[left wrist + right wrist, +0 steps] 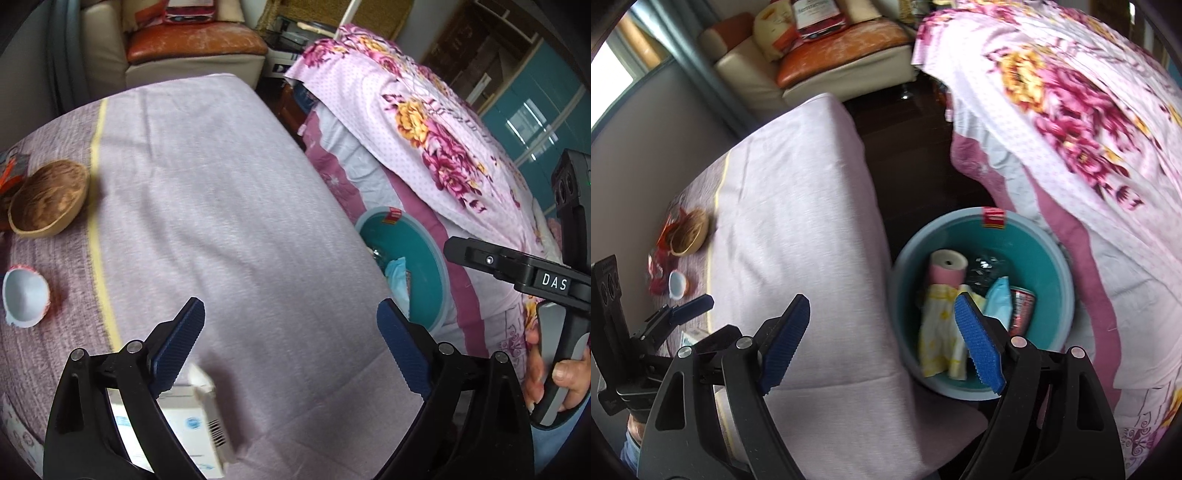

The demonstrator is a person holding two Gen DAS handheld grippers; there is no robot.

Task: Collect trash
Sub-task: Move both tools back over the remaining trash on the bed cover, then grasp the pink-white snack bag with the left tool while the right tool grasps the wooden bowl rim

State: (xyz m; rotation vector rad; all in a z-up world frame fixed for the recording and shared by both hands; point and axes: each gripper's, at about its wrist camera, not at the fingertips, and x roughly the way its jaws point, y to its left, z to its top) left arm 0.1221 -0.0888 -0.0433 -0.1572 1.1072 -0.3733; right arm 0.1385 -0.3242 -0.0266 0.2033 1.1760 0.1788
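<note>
My left gripper (290,332) is open and empty above the lilac-covered table (229,192), right over a white carton (192,424) at the near edge. A small white cup (25,297), a brown wooden bowl (50,199) and red wrappers (665,236) lie at the table's left. My right gripper (882,332) is open and empty over the gap between table and the teal basin (1045,254) on the floor. The basin holds a pink roll (947,267), yellow-white paper (938,332), a blue packet (999,299) and a red can (1021,306).
A floral bedspread (424,122) hangs close on the right, touching the basin's rim. A cream sofa with an orange cushion (195,44) stands beyond the table. Dark floor runs between table and bed. The right gripper's black body (524,277) shows in the left wrist view.
</note>
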